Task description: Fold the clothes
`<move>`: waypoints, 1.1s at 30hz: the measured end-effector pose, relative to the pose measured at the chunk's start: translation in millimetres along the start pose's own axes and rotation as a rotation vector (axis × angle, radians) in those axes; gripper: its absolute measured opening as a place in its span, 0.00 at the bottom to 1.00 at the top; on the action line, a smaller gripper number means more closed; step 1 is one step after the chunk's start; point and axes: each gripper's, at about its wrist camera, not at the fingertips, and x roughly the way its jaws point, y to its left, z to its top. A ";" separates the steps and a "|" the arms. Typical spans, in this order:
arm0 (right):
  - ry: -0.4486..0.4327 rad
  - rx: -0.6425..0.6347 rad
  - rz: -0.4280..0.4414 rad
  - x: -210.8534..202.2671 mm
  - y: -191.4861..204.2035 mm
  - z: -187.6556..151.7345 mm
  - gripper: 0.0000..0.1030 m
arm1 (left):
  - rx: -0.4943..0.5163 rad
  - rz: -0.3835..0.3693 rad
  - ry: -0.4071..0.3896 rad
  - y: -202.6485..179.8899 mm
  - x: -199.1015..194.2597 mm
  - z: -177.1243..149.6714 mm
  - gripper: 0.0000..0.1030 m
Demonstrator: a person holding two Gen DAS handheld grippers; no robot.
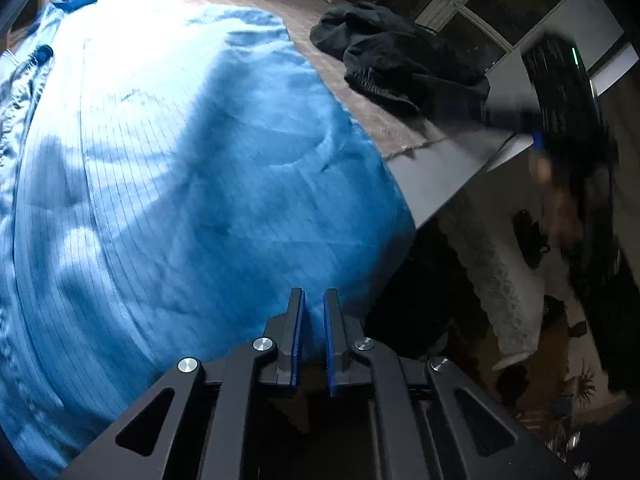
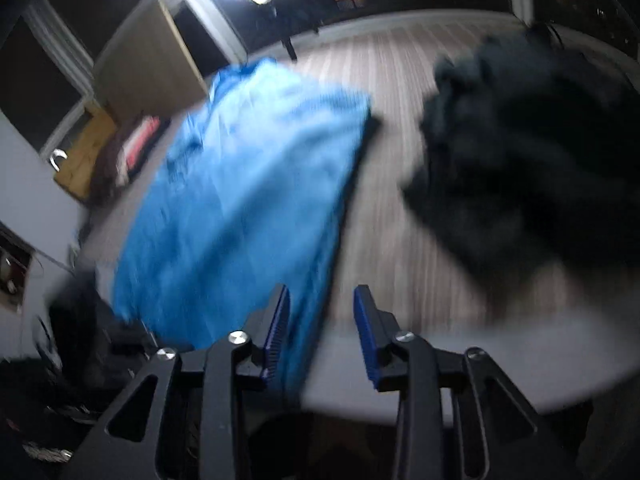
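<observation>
Black tool, blue pads

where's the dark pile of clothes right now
In the left wrist view the dark clothes pile lies upper right on the table mat, beside the blue garment.

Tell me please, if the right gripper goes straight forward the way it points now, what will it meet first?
Probably the bare striped table cover, in the strip between the blue garment and the dark clothes pile. The right gripper has nothing between its jaws. The picture is blurred, so depth is uncertain.
</observation>
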 end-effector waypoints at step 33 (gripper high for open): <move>0.158 0.059 0.252 28.6 40.9 13.1 0.02 | -0.144 0.250 -0.244 -74.1 36.5 10.0 0.44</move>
